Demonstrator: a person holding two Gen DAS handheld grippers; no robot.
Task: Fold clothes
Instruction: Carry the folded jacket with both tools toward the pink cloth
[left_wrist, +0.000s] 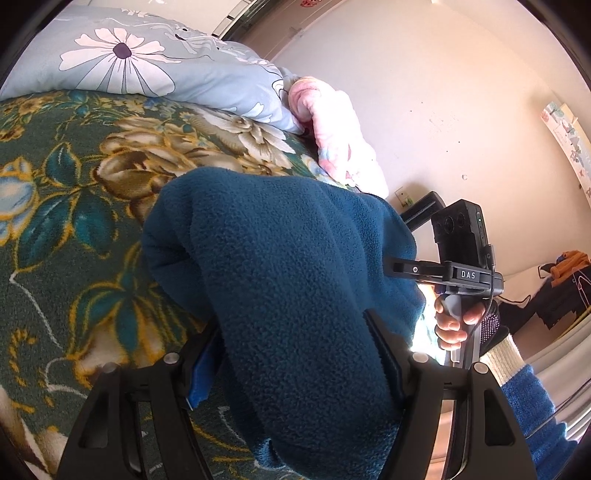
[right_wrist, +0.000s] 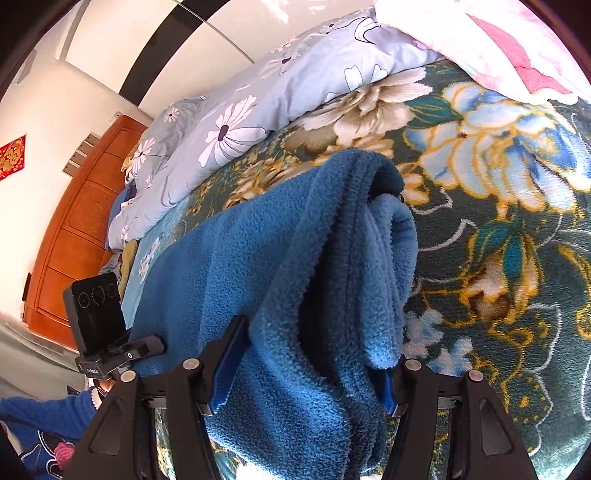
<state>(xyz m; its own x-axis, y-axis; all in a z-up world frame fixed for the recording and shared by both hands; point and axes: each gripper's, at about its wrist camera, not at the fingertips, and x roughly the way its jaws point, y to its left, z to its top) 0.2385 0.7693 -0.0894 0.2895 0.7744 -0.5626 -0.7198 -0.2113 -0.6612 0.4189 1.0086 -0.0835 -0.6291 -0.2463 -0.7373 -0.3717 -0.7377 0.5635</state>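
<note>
The blue fleece garment lay bunched in thick folds on the bed, over the dark green floral blanket, with both pairs of tongs around it. The left tongs were clamped on a thick fold of the fleece, the fabric filling the space between their blue-lined pads. The right tongs likewise gripped a gathered wad of it, the cloth pressed between their pads and draped forward over itself. In the left view, a hand held the handle of the other tool, with a cream cuff and blue sleeve behind it. Beyond the fleece lay a pale blue flowered quilt and a pink fluffy blanket near the wall. An orange wooden headboard stood at the bed's end.
</note>
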